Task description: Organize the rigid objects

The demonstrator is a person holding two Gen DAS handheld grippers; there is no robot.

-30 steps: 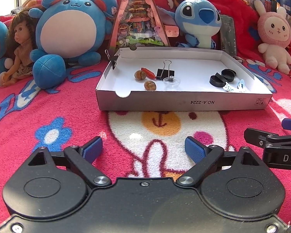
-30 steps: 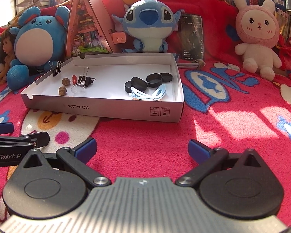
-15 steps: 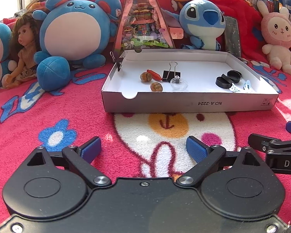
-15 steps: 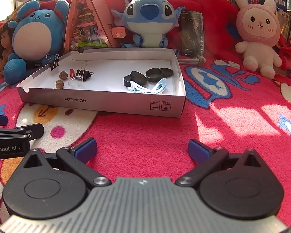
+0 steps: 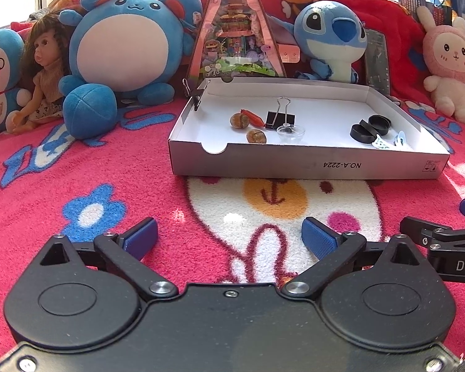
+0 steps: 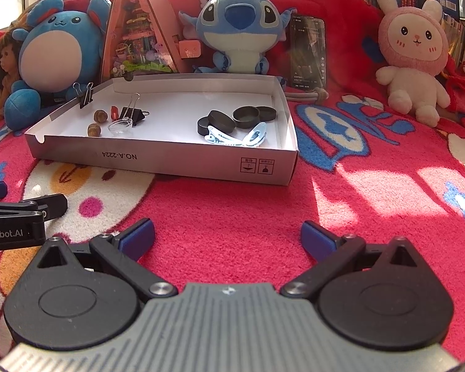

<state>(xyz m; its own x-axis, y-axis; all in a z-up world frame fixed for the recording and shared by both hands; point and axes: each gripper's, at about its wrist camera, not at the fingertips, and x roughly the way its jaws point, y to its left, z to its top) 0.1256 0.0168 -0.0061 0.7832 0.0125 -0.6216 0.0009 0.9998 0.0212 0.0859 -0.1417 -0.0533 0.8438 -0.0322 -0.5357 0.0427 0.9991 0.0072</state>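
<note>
Left wrist view shows the left gripper (image 5: 229, 237) with its blue pads (image 5: 139, 237) wide apart and its jaws opening, nothing between them but red blanket (image 5: 46, 192). Ahead of the fingers, well apart from them, sits the shallow white box (image 5: 310, 164), its long side lying across the line of reach. Inside, on the left gripper's side, lie two brown nuts (image 5: 255, 136), a small red piece (image 5: 254, 117), a black binder clip (image 5: 280, 117) and a clear dish (image 5: 291, 131).

Seen from the right wrist, the right gripper (image 6: 228, 237) also stands spread and empty. Its side of the box holds the black round caps (image 6: 220, 122) and pale blue clips (image 6: 232, 136), whose long axes seem to run roughly across the reach, though they are small. Each hand is thus nearer its own cluster; the next reach likely goes forward and over the near wall.
</note>
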